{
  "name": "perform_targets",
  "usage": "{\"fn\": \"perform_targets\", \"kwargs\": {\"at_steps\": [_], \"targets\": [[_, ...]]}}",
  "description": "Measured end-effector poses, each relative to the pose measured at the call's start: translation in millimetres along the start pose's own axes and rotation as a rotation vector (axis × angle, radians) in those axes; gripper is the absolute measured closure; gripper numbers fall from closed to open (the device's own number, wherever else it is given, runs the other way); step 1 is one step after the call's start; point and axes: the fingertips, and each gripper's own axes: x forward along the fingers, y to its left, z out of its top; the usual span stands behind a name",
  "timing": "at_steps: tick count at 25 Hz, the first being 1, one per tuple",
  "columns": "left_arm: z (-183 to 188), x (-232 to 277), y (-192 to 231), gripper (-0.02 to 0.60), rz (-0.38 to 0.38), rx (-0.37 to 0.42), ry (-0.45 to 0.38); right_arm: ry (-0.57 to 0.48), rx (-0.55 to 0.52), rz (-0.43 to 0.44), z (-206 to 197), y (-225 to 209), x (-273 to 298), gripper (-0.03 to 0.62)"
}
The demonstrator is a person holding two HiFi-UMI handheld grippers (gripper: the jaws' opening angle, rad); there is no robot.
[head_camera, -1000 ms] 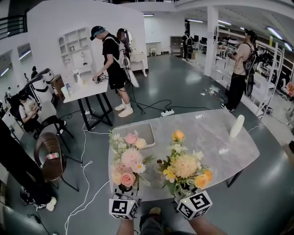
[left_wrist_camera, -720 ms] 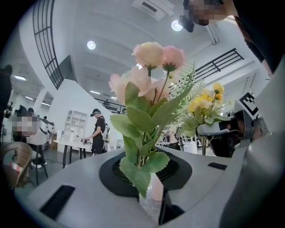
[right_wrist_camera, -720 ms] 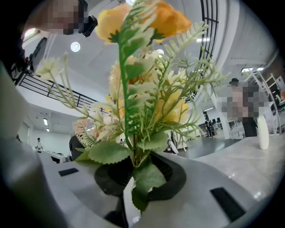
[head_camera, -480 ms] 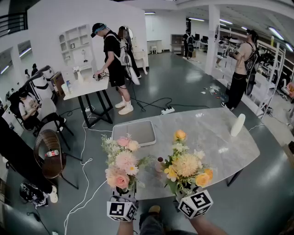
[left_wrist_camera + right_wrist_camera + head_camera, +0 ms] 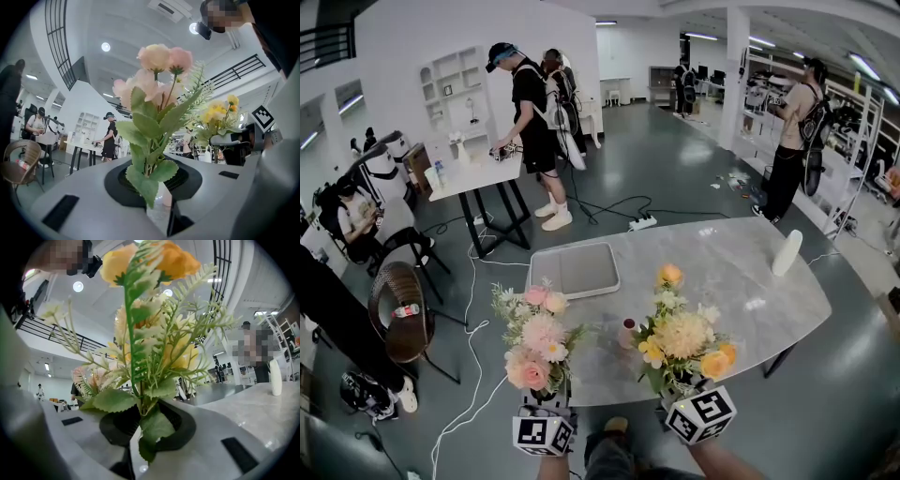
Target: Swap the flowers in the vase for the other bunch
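Glossy marble-look table (image 5: 741,272) — matt, cloth-like leaves (image 5: 143,126)

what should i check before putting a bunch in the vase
1. Left gripper shut on the pink bunch: ok.
2. Right gripper shut on the yellow bunch: ok.
3. Vase upright on the marble table: ok.
4. Vase mouth free of stems: ok, it looks empty.
5. Stem ends straight below the grippers: cannot tell, hidden.

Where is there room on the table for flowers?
The marble table is bare between the flat grey tray and the tall white bottle. The near edge is crowded: the small vase between pink bunch and yellow bunch.
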Motion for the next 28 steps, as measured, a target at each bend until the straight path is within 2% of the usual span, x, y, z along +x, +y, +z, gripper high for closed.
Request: {"fn": "perform_targets", "kwargs": {"at_steps": [18,28], "targets": [[-1,-9,6,0.488,0.011,-0.018,-0.003,0.009,-0.002,0.000,-4,4,0,0.517],[-2,-5,-8,0.486,-0.008,-0.012,-0.004,0.006,-0.003,-0.002,-2,-5,-5,0.517]]}}
